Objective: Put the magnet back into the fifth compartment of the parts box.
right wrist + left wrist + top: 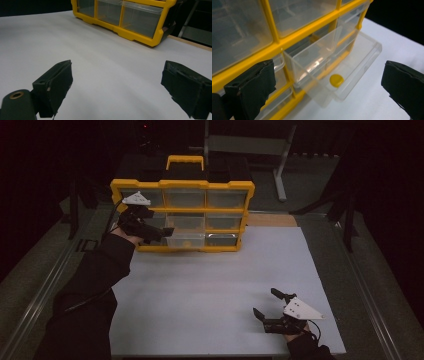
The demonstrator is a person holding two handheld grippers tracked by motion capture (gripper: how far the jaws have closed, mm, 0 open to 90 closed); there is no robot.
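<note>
A small yellow disc [336, 80] was seen lying in a clear drawer [332, 67] pulled out from the bottom row of the yellow organiser [182, 215] on the bench [210, 290], the left hand-held gripper [162, 234] held wide open and empty beside it, the right hand-held gripper [265, 304] likewise open and empty, well apart.

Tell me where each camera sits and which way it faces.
High view: above the person's side, looking forward and down on the table; sleeves, left gripper and right gripper show.
Left gripper view: on the left gripper, facing the open drawer holding a yellow disc; open jaws show.
Right gripper view: low, facing the organizer; open jaws show.
All share the organizer.
</note>
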